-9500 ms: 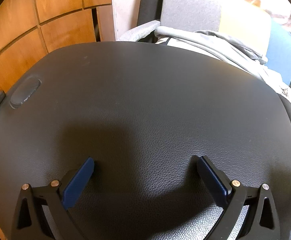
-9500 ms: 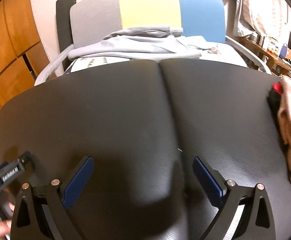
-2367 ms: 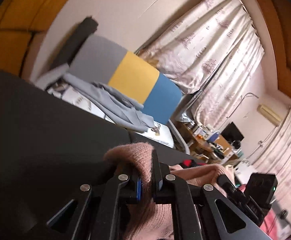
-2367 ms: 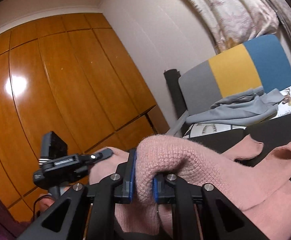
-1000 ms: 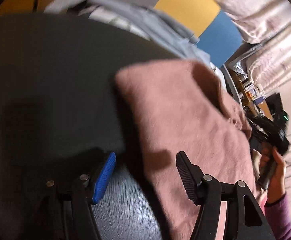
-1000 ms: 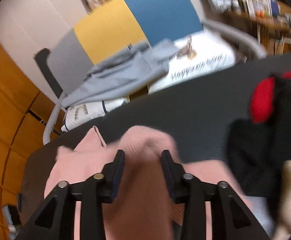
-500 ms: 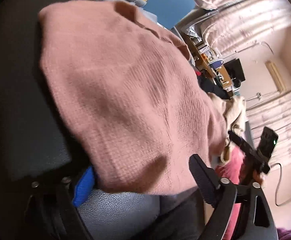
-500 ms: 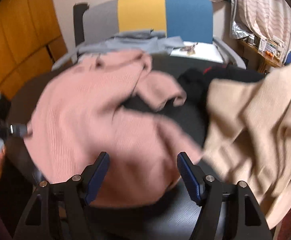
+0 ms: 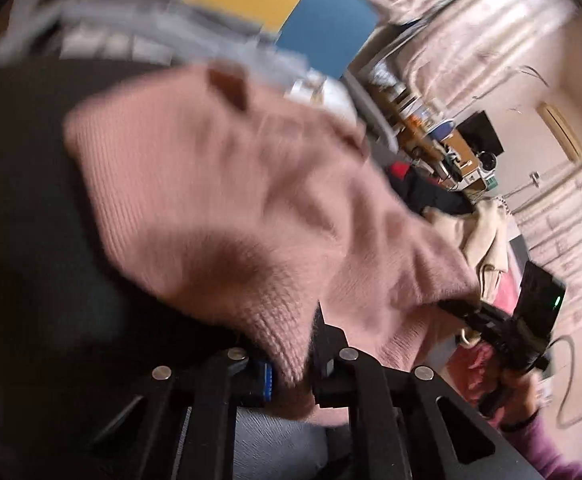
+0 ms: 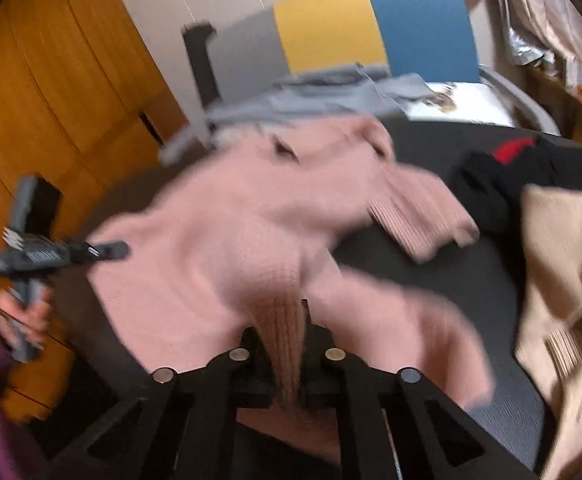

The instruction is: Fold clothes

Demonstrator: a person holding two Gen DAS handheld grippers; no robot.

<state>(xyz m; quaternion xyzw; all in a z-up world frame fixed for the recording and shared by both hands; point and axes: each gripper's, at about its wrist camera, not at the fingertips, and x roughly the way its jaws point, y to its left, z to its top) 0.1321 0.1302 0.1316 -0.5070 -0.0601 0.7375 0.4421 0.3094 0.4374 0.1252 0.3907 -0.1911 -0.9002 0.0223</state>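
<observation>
We read no labels or writing — too blurred. Pink sweater [image 10: 227,240] lies spread on the dark table [image 10: 443,280]. Left gripper [image 9: 291,364] is clamped on its hem; right gripper [image 10: 287,356] is pinched on a ribbed fold. Only the right wrist view shows wood cabinets [image 10: 51,100] & the beige garment [image 10: 563,280] spread — left view shows curtains [image 9: 491,32].

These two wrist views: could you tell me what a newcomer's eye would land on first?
The pink knit sweater dominates both views, spread over the dark table, with a fold of its edge pinched in the left gripper and another in the right gripper. Behind it stands a chair with a grey, yellow and blue back, and a beige garment is heaped at the table's right.
</observation>
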